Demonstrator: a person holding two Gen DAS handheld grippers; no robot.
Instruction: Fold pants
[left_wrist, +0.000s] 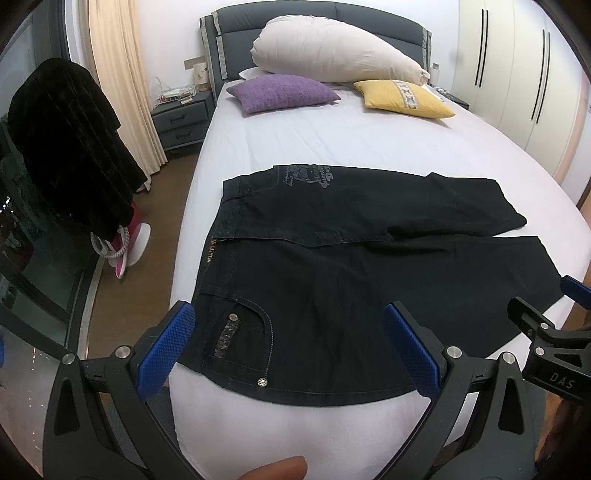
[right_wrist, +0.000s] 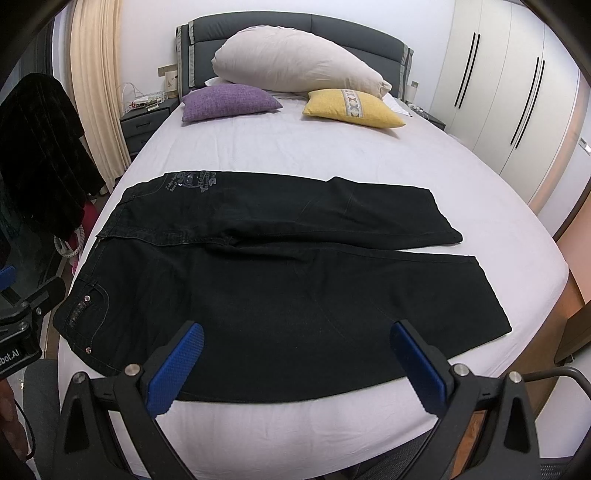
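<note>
- As both claws hover w/ jaws apart and empty, the pants (right_wrist: 280, 280) lie flat across the bed (right_wrist: 332, 155), waist at left, legs to right.
- Left claw (left_wrist: 291, 343): over waistband/pocket end.
- Right claw (right_wrist: 295, 362): over near leg, mid-length.
- Handling (est.): dark denim, fairly heavy, limp but thick; unlikely to slip. Best pinched at near waist corner and near hem.

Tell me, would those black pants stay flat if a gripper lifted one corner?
Probably not: the black pants lie limp, with creases, on the bed, so they would likely sag and drape. The denim-like stitched cloth looks fairly heavy. The open right gripper might drag them rather than slide them.
</note>
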